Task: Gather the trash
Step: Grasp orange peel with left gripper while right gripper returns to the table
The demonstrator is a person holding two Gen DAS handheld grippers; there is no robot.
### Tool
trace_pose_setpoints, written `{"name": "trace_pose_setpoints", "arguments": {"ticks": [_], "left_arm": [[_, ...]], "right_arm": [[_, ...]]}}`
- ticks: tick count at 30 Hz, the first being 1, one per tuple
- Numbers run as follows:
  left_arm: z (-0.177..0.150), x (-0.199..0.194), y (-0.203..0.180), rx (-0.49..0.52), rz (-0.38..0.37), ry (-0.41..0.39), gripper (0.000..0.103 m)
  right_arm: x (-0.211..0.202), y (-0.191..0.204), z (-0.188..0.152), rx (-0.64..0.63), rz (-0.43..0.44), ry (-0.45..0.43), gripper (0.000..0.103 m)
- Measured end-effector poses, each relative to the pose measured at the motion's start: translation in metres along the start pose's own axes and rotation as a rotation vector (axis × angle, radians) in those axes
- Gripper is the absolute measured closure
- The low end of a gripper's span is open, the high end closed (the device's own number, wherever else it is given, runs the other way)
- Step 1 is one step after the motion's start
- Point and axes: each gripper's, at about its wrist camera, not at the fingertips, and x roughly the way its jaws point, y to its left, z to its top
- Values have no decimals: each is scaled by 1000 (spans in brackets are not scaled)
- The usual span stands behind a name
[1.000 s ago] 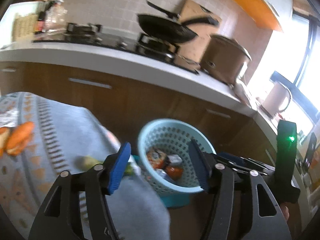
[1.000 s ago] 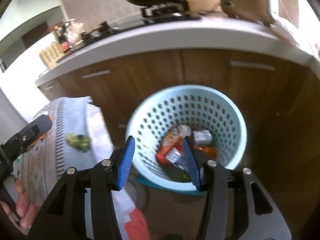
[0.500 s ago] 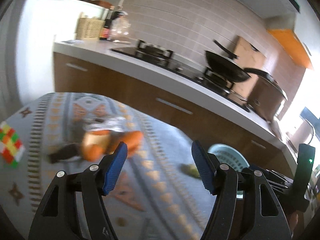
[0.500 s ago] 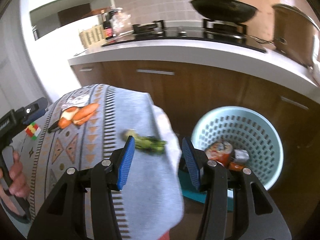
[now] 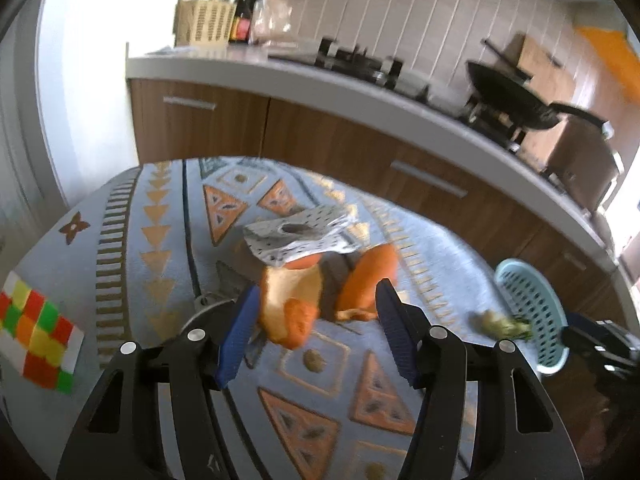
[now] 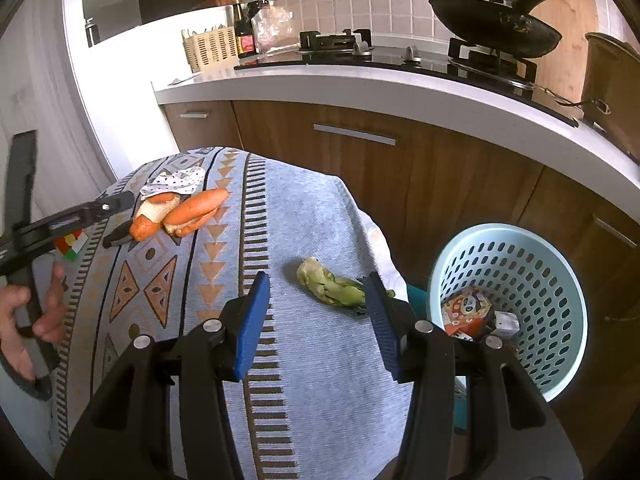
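Orange peels lie on the patterned tablecloth under a crumpled spotted wrapper. My left gripper is open and empty, its jaws on either side of the near peel, just short of it. The peels and wrapper also show in the right wrist view. A green vegetable scrap lies near the table's right edge. My right gripper is open and empty just in front of it. A light blue basket on the floor holds several wrappers.
A coloured puzzle cube lies at the table's left. A dark tool lies beside the peels. Behind runs a kitchen counter with a stove and a black pan. Wooden cabinets stand below it.
Both grippers swung left from the basket to over the table. The left one closed in on the orange peels, the right one on the green scrap. Both stayed open.
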Motion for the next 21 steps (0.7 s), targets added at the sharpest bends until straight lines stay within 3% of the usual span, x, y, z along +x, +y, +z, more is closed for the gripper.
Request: {"name": "trace_pose_setpoints", "arguments": {"ticks": [5, 13, 16, 21], "left_arm": [[5, 27, 10, -2, 54, 62, 54], [7, 47, 15, 13, 53, 107, 68], [6, 50, 10, 30, 71, 114, 76], [6, 42, 8, 20, 82, 111, 99]], "right_arm": [[3, -4, 1, 1, -12, 4, 57], [12, -1, 0, -14, -8, 26, 57], [13, 4, -1, -25, -3, 28, 57], [13, 8, -1, -33, 3, 28, 57]]}}
